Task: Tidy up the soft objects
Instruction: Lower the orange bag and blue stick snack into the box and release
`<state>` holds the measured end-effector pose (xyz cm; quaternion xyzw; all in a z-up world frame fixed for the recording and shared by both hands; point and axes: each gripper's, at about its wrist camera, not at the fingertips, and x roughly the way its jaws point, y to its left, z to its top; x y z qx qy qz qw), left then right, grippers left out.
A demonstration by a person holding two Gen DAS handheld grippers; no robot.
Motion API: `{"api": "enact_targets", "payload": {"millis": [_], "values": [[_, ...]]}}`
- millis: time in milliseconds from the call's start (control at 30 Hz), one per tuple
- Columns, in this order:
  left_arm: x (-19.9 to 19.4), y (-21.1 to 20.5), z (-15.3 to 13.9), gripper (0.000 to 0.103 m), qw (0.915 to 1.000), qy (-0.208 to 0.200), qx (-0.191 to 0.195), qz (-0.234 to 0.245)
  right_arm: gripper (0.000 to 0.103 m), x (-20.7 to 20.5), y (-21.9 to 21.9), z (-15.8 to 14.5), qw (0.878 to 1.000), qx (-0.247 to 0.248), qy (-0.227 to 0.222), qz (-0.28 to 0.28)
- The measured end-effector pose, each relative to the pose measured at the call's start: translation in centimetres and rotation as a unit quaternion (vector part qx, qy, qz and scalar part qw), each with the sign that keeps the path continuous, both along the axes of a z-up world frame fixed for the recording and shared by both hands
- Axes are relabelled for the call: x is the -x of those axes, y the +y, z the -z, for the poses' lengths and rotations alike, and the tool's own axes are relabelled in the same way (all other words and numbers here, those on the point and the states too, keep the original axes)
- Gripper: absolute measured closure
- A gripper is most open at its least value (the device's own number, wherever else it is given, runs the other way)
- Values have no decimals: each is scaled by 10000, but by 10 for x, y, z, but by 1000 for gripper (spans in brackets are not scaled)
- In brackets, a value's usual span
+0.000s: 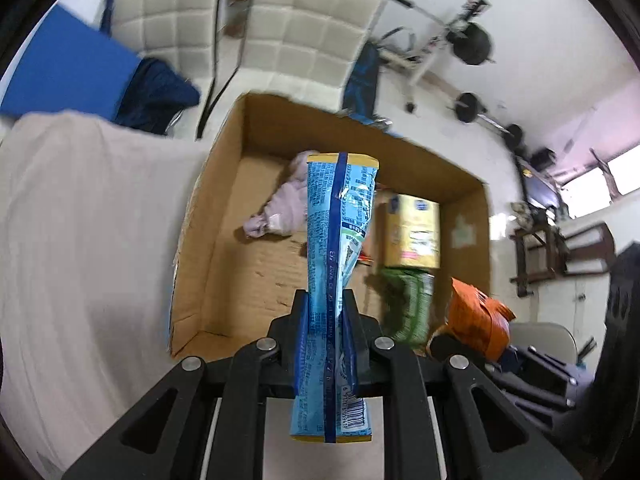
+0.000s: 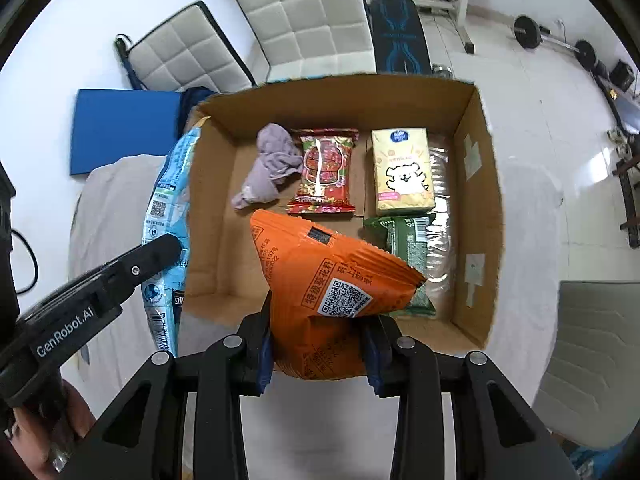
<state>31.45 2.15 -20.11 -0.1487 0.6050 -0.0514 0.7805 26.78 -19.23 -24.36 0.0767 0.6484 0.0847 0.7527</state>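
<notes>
My left gripper (image 1: pixel 326 308) is shut on a long blue snack packet (image 1: pixel 340 216), which sticks up in front of the camera above the open cardboard box (image 1: pixel 224 168). My right gripper (image 2: pixel 318 344) is shut on a puffy orange snack bag (image 2: pixel 324 276), held over the near edge of the same box (image 2: pixel 484 184). Inside the box lie a lilac cloth (image 2: pixel 268 168), a red snack packet (image 2: pixel 324 172), a yellow tissue pack (image 2: pixel 402 170) and a green packet (image 2: pixel 412 248). The left gripper (image 2: pixel 160 248) with the blue packet (image 2: pixel 168 208) shows left of the box in the right wrist view.
The box stands on a table with a pale cloth (image 1: pixel 80 220). Two padded white chairs (image 2: pixel 304 16) stand behind it, with a blue mat (image 2: pixel 120 128) at the left. Weight equipment (image 2: pixel 532 32) lies on the floor at the far right. A grey chair (image 2: pixel 592 360) is at the right.
</notes>
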Motion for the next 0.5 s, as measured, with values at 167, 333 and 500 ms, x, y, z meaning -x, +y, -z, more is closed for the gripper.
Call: {"api": "enact_targets", "payload": {"millis": [167, 333, 500], "values": [[-15, 0, 42, 90, 9980, 414, -22, -479, 65, -23, 15, 47, 9994, 230, 244, -118], [-19, -2, 66, 90, 9961, 637, -94, -607, 65, -31, 26, 78, 9980, 328, 451, -284], [-25, -4, 79, 90, 9956, 724, -190, -571, 65, -38, 32, 102, 9969, 321, 648, -312]]}}
